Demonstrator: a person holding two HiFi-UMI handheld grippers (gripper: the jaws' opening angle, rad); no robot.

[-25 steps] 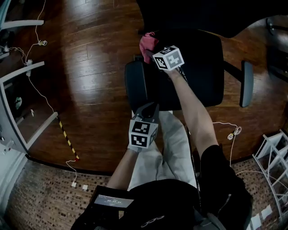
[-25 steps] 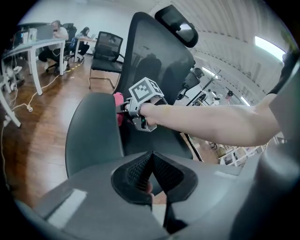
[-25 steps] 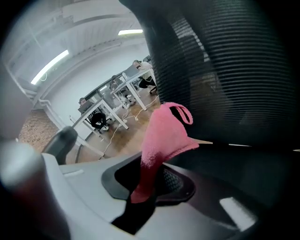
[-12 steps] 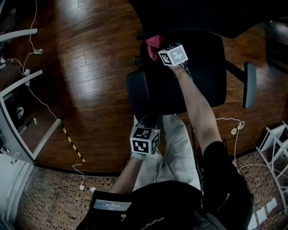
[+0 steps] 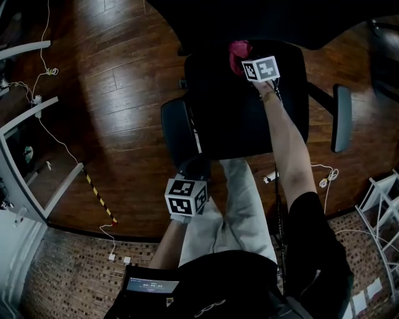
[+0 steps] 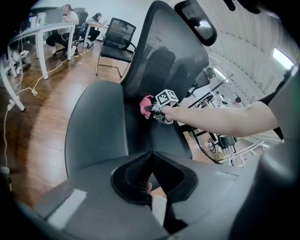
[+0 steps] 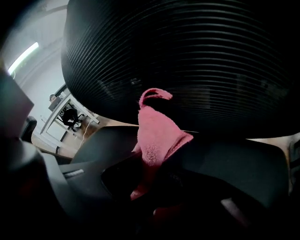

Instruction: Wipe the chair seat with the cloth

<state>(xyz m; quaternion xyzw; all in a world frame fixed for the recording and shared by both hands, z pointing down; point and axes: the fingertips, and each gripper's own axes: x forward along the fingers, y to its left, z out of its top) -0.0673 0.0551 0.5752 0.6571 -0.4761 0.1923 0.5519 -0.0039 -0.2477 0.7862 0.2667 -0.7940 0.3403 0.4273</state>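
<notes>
Much of the right gripper [image 5: 248, 62] is lost in shadow in its own view. Its jaws show only as dark shapes at the lower centre, but they plainly pinch the pink cloth [image 7: 157, 133], which bunches up out of them. In the head view the cloth [image 5: 238, 51] sits at the upper centre, at the back of the seat [image 5: 249, 118] under the backrest [image 5: 249, 19]. We cannot tell whether it touches the seat. The backrest is cut off by the top edge and fills most of the right gripper view.

The left gripper [image 5: 193, 171] hovers at the seat's front edge, its jaws pressed together on nothing [image 6: 151, 161].

An armrest [image 5: 173, 131] stands at the seat's left and another [image 5: 340, 118] at its right. Cables [image 5: 47, 121] and striped tape [image 5: 96, 196] lie on the wood floor [image 5: 124, 93] at the left. People [image 6: 70, 14], too small to make out, sit at desks in the upper left of the left gripper view.
</notes>
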